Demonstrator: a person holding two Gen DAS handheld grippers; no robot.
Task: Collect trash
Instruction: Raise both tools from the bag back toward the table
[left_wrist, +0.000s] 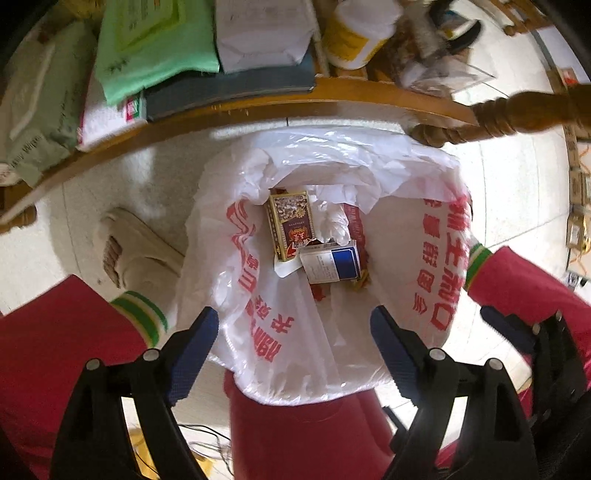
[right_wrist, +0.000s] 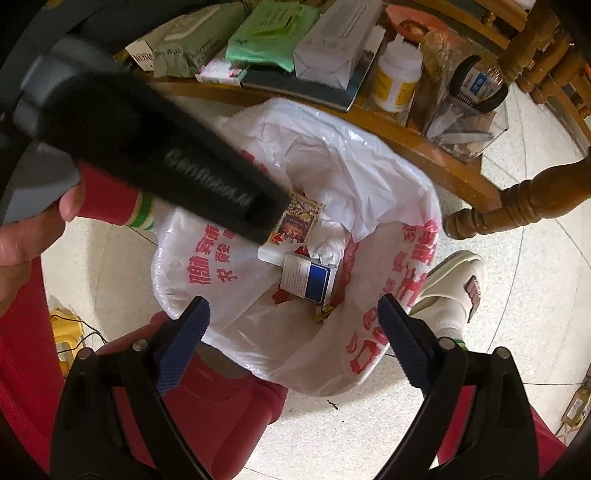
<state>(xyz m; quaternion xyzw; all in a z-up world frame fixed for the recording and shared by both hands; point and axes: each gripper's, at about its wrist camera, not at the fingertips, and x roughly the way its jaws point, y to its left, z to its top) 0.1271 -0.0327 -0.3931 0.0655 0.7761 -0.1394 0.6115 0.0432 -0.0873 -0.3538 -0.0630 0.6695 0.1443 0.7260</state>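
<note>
Floor: pale speckled tile (left_wrist: 517, 192), with a low wooden shelf (left_wrist: 258, 107) running across the top of both views.
Shelf, left to right: grey-green wipes pack (left_wrist: 37, 103), green packet (left_wrist: 155, 40), white carton (left_wrist: 262, 33), yellow-labelled white bottle (left_wrist: 354, 37), clear plastic holder (right_wrist: 465, 129).
Slipper: cream slipper (left_wrist: 136, 251) on a socked foot, just beside the bin on the tile.
Bin: red bin (left_wrist: 306, 435) lined with a white bag (left_wrist: 280, 339) printed in red characters, standing between the person's red-trousered legs.
Trash: dark red and gold box (left_wrist: 291, 225) and blue and white box (left_wrist: 332, 262) lay side by side, touching, at the bottom of the bag, crumpled white paper next to them.
Left gripper (left_wrist: 295, 343): hung over the bag's mouth pointing down, blue pads spread wide, nothing between them.
Right gripper (right_wrist: 295, 336): above the bag's near edge, pointing down, jaws spread wide, empty.
</note>
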